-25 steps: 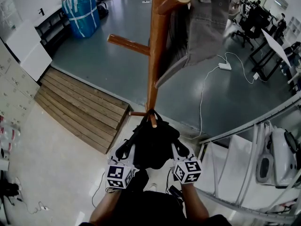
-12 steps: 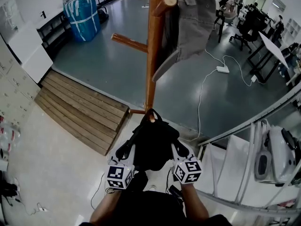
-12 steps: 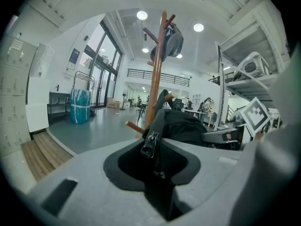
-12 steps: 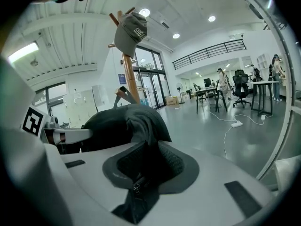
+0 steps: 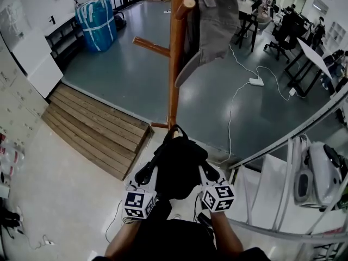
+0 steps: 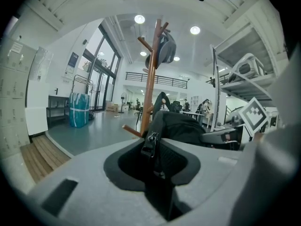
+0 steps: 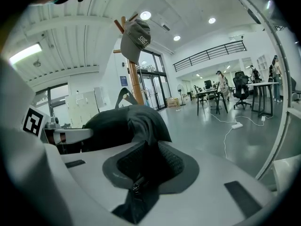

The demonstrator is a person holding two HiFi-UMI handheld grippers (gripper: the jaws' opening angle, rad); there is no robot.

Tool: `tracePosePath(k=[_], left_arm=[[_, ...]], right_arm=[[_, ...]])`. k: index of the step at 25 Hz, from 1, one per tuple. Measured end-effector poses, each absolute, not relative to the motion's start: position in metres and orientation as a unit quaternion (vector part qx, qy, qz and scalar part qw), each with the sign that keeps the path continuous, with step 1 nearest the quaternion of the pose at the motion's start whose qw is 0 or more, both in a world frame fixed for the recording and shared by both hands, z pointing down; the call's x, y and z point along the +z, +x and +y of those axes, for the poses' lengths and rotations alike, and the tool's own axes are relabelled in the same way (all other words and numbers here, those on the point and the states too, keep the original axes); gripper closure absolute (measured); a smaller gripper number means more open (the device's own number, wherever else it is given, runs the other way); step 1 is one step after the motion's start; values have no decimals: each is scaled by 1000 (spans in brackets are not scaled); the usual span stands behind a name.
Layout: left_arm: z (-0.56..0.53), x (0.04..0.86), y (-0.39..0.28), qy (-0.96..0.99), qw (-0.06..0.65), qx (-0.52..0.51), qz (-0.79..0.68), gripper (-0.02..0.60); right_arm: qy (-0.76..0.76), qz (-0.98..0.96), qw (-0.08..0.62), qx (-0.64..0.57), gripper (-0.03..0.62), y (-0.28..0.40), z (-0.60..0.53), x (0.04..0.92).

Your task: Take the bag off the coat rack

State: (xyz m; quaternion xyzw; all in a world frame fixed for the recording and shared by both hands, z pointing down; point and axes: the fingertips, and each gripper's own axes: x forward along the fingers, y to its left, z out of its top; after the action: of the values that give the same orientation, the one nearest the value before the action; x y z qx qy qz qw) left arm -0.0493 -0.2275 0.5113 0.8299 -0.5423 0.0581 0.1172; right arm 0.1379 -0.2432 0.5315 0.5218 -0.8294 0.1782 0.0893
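Observation:
A black bag (image 5: 175, 166) hangs between my two grippers in front of the wooden coat rack (image 5: 174, 58). Its strap loop (image 5: 176, 129) rises next to the pole's low part; I cannot tell whether it sits on a peg. My left gripper (image 5: 148, 171) is shut on the bag's left side, with zippered fabric (image 6: 151, 145) pinched in its jaws. On the bag's right side my right gripper (image 5: 207, 172) is shut on dark cloth (image 7: 143, 171). A grey cap (image 5: 215, 20) hangs high on the rack.
A wooden platform (image 5: 92, 125) lies at the left, with a blue wrapped bundle (image 5: 96, 15) and a white cabinet (image 5: 33, 64) beyond it. A white power strip (image 5: 254, 82) and cable cross the grey floor. A metal shelf frame (image 5: 283, 145) stands at the right. Desks and chairs (image 5: 285, 29) fill the back.
The peg tip that showed inside the strap loop is gone from sight. The rack's upper pegs and cap have slid up and away in the view. Both grippers keep their hold.

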Motion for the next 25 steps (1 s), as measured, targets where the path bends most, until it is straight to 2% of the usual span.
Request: tracePosePath(k=[25], left_arm=[[-114,487,-25,829,103,45,-548,495]], right_arm=[[509,-841,60,173,519,159,-134,511]])
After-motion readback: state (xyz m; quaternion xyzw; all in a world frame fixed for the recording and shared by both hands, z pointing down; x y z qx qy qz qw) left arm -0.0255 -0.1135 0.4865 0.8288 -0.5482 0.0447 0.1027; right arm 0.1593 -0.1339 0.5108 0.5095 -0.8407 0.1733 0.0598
